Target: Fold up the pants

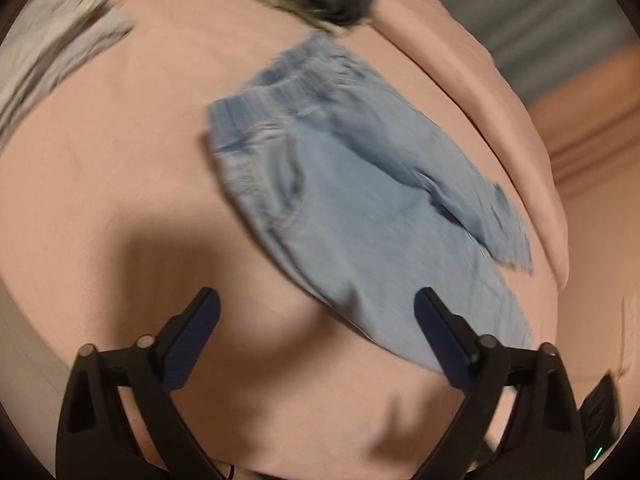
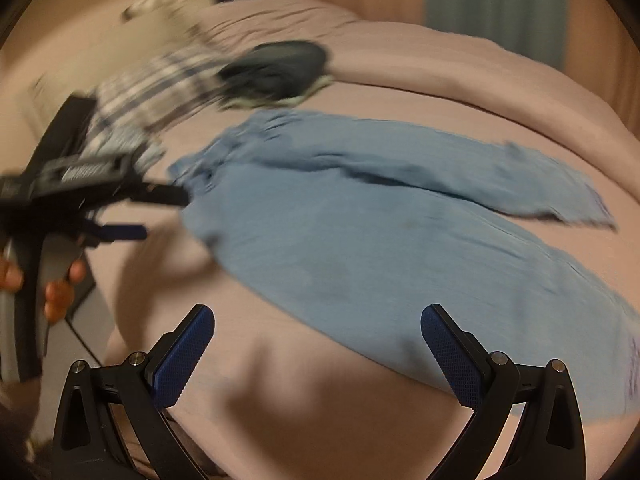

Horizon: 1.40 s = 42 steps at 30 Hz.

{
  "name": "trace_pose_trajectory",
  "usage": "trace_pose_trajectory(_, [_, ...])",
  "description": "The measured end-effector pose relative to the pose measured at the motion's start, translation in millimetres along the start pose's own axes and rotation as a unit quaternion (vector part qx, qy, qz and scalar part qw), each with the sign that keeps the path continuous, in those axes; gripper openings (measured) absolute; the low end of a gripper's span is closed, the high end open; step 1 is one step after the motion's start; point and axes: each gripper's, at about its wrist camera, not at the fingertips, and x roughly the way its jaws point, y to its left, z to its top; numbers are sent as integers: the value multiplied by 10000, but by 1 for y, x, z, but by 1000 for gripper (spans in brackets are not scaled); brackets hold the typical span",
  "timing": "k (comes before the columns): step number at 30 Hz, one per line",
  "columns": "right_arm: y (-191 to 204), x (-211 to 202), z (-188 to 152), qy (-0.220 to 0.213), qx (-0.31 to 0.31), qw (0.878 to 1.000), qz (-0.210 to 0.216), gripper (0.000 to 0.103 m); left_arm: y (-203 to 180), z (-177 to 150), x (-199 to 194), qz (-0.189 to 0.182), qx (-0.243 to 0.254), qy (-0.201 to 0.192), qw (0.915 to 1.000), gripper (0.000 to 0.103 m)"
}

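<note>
Checking for text first: only candidate is a pale printed strip on the left gripper's black body in the right wrist view, too motion-blurred to read; no brand or label legible on the pants or anything else. Light blue pants lie spread flat on a pink bed cover, waistband toward the far left, legs running right, one frayed hem at the right edge. Right gripper has its jaws spread wide, nothing between the blue pads, hovering over bare cover with the near edge of a pant leg just beyond its right finger. Left gripper is also released, jaws wide apart and empty; in its own view the lower pant leg sits just ahead of the fingertips, overlapping the right finger, contact unclear. From the right wrist view the left gripper's tips are near the waistband end, a person's hand on its handle. A dark garment and plaid cloth lie beyond the pants, close to the waistband.
</note>
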Motion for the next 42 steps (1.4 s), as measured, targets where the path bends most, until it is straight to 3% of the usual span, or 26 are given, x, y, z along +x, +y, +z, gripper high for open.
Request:
trace_pose_trajectory(5, [40,21,6,-12,-716,9963,476,103,11,29,9,-51,-341,-85,9994,65])
trace_pose_trajectory(7, [49,29,10,-24,-906,9945,531,103,16,45,15,-230,-502,-128,9984,54])
trace_pose_trajectory(9, [56,41,16,5,-1029,9934,515,96,18,64,18,-439,-644,-128,9969,40])
trace_pose_trajectory(11, [58,55,21,118,-1081,9925,556,81,25,61,23,-458,-673,-148,9966,35])
trace_pose_trajectory(13, [60,70,24,238,-1121,9924,442,73,28,64,26,-465,-744,-87,9961,28])
trace_pose_trajectory(15, [62,83,26,395,-1206,9918,175,54,31,62,27,-559,-788,-23,9953,23])
trace_pose_trajectory(16, [61,89,26,492,-1234,9911,65,38,32,58,25,-567,-746,-12,9956,21])
trace_pose_trajectory(17, [63,94,28,527,-1218,9911,43,31,35,54,23,-593,-699,-15,9958,17])
trace_pose_trajectory(19, [62,90,30,501,-1126,9921,247,18,35,55,16,-663,-613,-84,9959,15])
trace_pose_trajectory(20, [64,87,32,479,-1138,9919,288,16,35,55,11,-697,-587,-131,9958,14])
trace_pose_trajectory(23, [68,78,36,486,-1115,9912,526,16,42,49,-10,-790,-439,-282,9955,14])
trace_pose_trajectory(26, [66,79,34,609,-933,9910,739,16,44,45,-5,-560,-276,-239,9978,15])
trace_pose_trajectory(28, [60,94,32,801,-701,9909,828,17,50,44,2,-381,-366,-70,9986,21])
trace_pose_trajectory(30, [57,98,31,881,-499,9905,926,27,55,46,-5,-380,-386,-111,9985,29])
trace_pose_trajectory(32, [53,89,36,852,-259,9882,1244,60,55,48,-23,-131,-102,-339,9993,40])
trace_pose_trajectory(34, [48,76,42,674,-155,9884,1355,62,51,49,-39,197,179,-665,9974,40])
trace_pose_trajectory(36, [39,63,46,459,-138,9912,1235,62,51,48,-59,324,387,-972,9940,40])
trace_pose_trajectory(39, [15,53,49,318,83,9971,693,62,34,53,-75,329,824,-1278,9878,40])
trace_pose_trajectory(42, [-14,56,52,324,456,9984,34,62,5,57,-64,285,1405,-1205,9823,40])
